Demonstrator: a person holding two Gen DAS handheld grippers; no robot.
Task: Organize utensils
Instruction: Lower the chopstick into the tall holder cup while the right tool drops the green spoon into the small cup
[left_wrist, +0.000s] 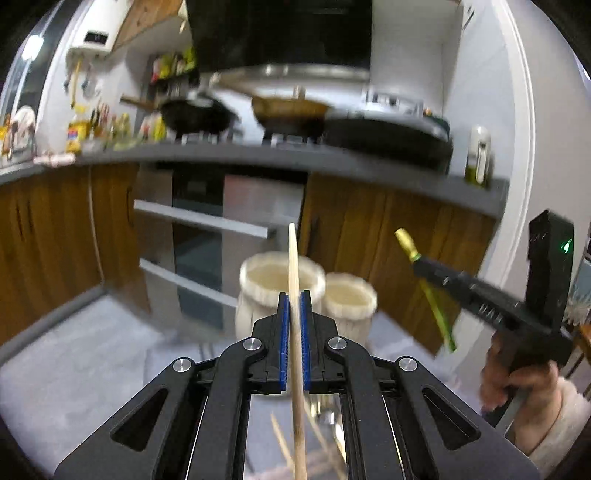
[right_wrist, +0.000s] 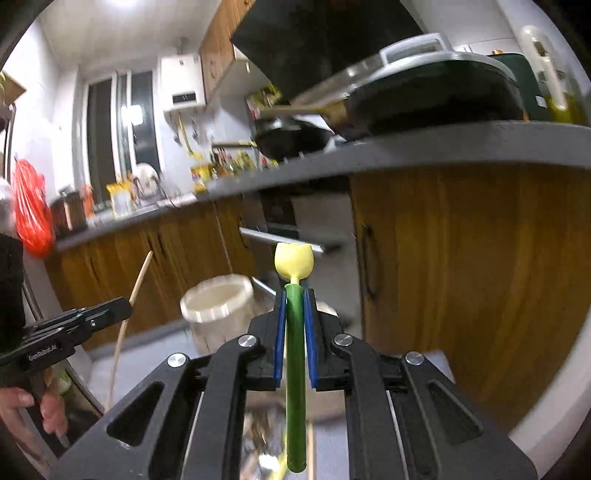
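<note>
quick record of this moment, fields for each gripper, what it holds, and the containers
left gripper: shut on wooden chopstick, stick pointing up past the pads
right gripper: shut on green utensil, its yellow tulip-shaped end above the pads
containers: two cream-coloured cups side by side on the grey table, ahead of both grippers
placed in cups: none visible yet

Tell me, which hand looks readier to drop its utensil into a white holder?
Probably the left: its gripper clamps the wooden chopstick right in line with the white holders, while the right gripper's green utensil sits off to their side.
</note>
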